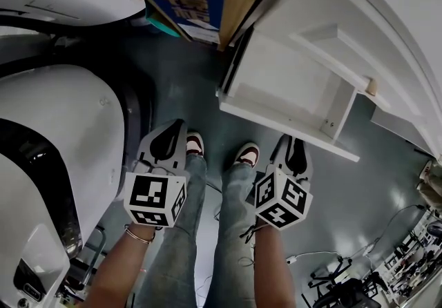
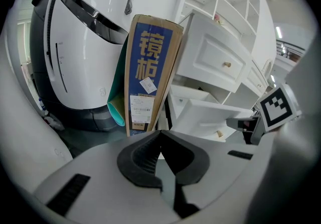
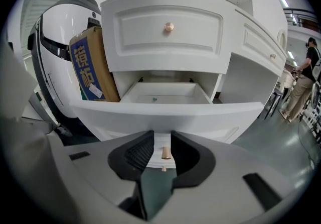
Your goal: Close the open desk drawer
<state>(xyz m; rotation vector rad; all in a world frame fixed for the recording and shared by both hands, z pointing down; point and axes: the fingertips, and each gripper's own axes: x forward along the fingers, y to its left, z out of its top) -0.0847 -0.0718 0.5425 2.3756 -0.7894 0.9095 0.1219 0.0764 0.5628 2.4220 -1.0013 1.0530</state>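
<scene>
- Desk drawer [image 3: 165,111] is seen pulled out of the white desk [image 3: 251,42], directly below a shut upper drawer [image 3: 168,42].
- Little is shown inside the desk drawer apart from one small greenish speck on its floor.
- A brass knob [image 3: 165,153] on the drawer's front is framed in the gap of the right hand-held gripper [image 3: 161,136]. The jaws are held apart and the pads are not pressed on the knob.
- The left hand-held gripper [image 2: 159,133] is held in front of the drawer and to its left, the jaws met at the tips with nothing between them.
- A tall cardboard box [image 2: 150,72] with a blue printed face is leaned just left of the drawer.
- A white rounded machine [image 2: 85,42] is seen farther left of the drawer, beyond the box.
</scene>
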